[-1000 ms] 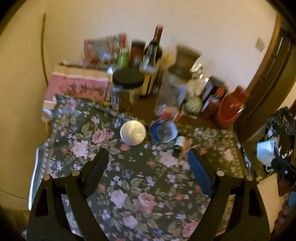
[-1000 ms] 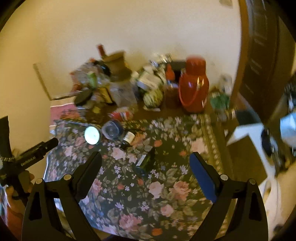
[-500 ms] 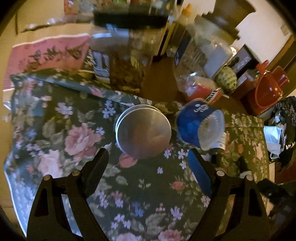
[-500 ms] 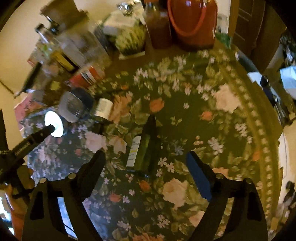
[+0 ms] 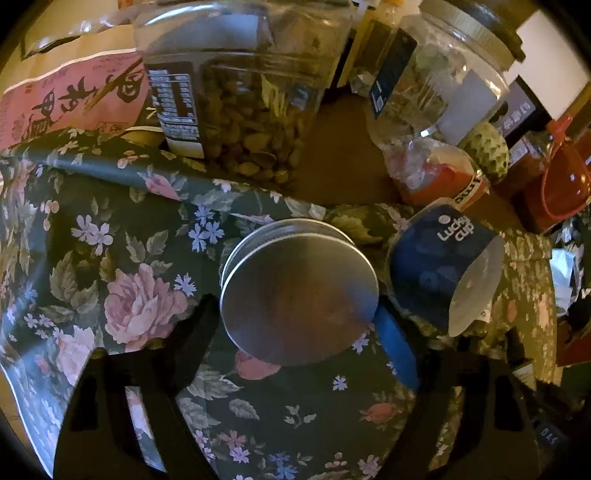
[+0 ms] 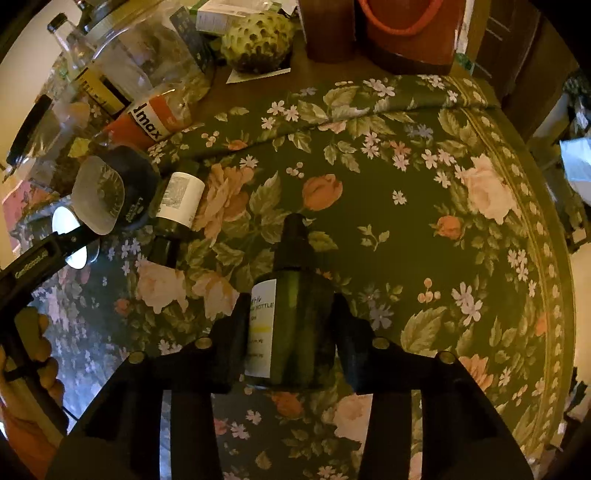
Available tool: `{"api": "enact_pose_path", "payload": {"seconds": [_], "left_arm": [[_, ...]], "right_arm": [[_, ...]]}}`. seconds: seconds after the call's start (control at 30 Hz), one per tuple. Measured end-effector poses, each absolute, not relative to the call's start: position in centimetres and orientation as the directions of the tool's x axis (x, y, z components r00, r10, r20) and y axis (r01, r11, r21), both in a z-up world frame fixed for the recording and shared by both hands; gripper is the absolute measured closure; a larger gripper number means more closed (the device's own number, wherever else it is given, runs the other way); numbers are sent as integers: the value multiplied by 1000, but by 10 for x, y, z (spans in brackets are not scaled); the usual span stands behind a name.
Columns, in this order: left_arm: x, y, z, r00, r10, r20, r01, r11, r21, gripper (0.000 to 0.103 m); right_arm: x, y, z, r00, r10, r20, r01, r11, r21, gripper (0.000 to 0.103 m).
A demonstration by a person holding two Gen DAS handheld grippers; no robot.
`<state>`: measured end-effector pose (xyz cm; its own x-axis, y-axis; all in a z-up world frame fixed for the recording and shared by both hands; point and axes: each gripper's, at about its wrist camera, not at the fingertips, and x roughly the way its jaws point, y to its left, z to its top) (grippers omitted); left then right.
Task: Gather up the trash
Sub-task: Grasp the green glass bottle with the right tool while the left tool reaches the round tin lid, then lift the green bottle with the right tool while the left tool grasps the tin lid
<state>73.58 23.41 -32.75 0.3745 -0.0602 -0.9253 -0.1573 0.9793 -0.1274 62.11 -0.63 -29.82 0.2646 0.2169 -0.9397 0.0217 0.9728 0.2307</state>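
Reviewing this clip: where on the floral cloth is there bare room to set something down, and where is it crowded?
Free: the wide stretch of floral cloth beyond and to the side of the green bottle, out to its patterned border. Crowded: the back edge, with the nut jar, custard apple and red jug, and the cluster of round tin, blue cup and small bottle.

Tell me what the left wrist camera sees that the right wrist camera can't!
Only the left wrist view shows the jar of nuts and the left gripper closing around the round silver tin.

Only the right wrist view shows the dark green bottle between the closing right gripper.

Both show the blue cup lying on the flowery tablecloth.
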Motion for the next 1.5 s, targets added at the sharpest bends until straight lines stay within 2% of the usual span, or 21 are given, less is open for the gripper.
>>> {"api": "enact_pose_path", "payload": {"seconds": [0.27,0.7,0.73,0.77,0.8,1.0,1.13,1.2,1.27,1.33,1.5], "left_arm": [[727,220,-309,412,-65,-909,-124,984,-127,30],[656,185,-216,577,-98,-811,-65,984,-165,34],[651,181,-207,592,-107,-799,-55,983,-172,60],[644,172,-197,592,-123,-796,-41,982,-183,77],[640,166,-191,592,-133,-795,-37,981,-191,77],[603,140,-177,620,-108,-777,-62,981,-186,77],[588,133,-191,591,-102,-800,-95,976,-194,77],[582,131,-200,564,-72,-822,-124,977,-171,69],[579,135,-210,547,-35,-837,-159,977,-145,44],[579,144,-219,546,-11,-838,-192,972,-138,41],[606,191,-257,488,-21,-873,-281,942,-180,41]], "right_arm": [[612,-3,-289,282,231,-931,-22,972,234,65],[575,-51,-204,441,311,-842,-90,949,303,65],[572,-54,-199,456,312,-834,-98,949,301,65],[567,-59,-189,477,315,-821,-111,948,299,65],[562,-64,-181,493,320,-809,-124,946,298,65],[538,-82,-154,543,350,-763,-213,937,277,65],[529,-94,-156,534,361,-765,-244,932,269,65],[526,-100,-159,525,368,-767,-243,929,279,65],[524,-105,-161,516,375,-770,-241,927,289,65],[525,-108,-164,514,368,-775,-228,930,290,65],[527,-111,-168,520,346,-781,-185,938,292,65]]}}
